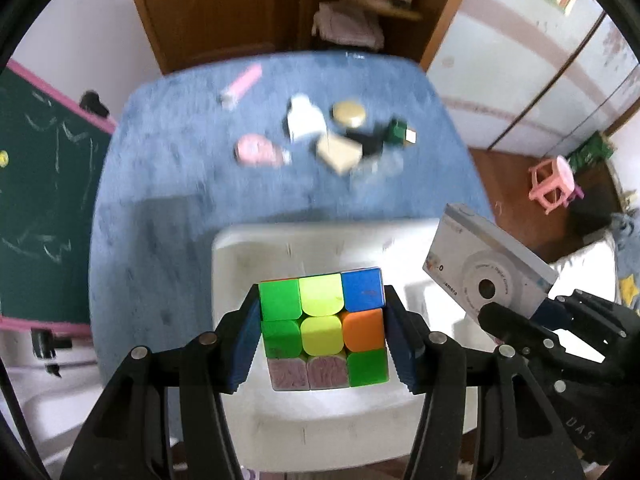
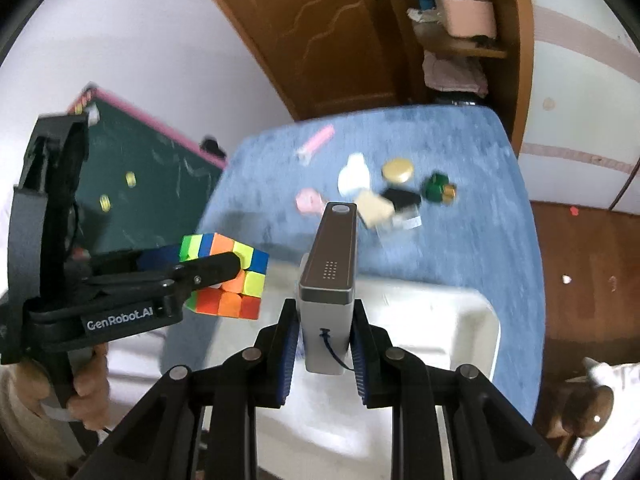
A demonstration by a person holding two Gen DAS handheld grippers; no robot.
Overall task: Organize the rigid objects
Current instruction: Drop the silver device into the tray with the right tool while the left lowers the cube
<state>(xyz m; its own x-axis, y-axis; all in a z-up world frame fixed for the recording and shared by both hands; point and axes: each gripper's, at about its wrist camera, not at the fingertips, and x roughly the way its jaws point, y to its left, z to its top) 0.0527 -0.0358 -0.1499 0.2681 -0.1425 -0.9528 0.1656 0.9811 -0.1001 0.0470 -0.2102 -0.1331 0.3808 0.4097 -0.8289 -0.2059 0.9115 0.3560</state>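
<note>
My left gripper (image 1: 322, 336) is shut on a colourful puzzle cube (image 1: 324, 330) and holds it above a white bin (image 1: 240, 248). The cube also shows in the right wrist view (image 2: 228, 276), held by the left gripper (image 2: 208, 268). My right gripper (image 2: 325, 344) is shut on a small silver toy camera (image 2: 328, 280), held above the white bin (image 2: 472, 320). In the left wrist view the camera (image 1: 484, 268) is at the right, held by the right gripper (image 1: 516, 320).
Several small objects lie on the blue tablecloth (image 1: 168, 168) beyond the bin: a pink tube (image 1: 242, 84), a white bottle (image 1: 304, 118), a gold lid (image 1: 349, 113), a pink item (image 1: 258, 151), a beige block (image 1: 339, 153), a green cube (image 1: 398, 131). A green chalkboard (image 1: 36, 184) stands at left.
</note>
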